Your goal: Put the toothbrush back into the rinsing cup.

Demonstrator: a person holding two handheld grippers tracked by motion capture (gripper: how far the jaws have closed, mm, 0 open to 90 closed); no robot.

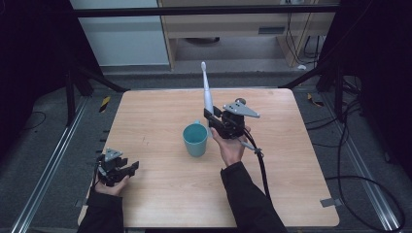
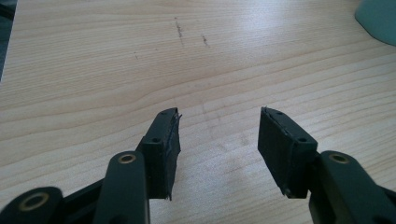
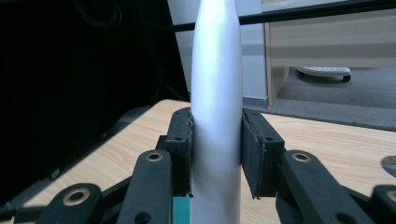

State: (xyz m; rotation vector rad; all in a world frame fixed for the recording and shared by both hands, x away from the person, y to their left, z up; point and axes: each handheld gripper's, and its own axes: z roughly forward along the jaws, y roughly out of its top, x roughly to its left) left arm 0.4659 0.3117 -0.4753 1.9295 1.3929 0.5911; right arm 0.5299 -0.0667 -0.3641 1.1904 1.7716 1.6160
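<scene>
Fingers clamp toothbrush upright just beside cup; table.

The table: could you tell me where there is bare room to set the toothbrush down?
Bare wood runs along the table far edge, down its right side, and across the near part between the left gripper and the right forearm. The middle is crowded: cup, toothbrush, right gripper.
</scene>
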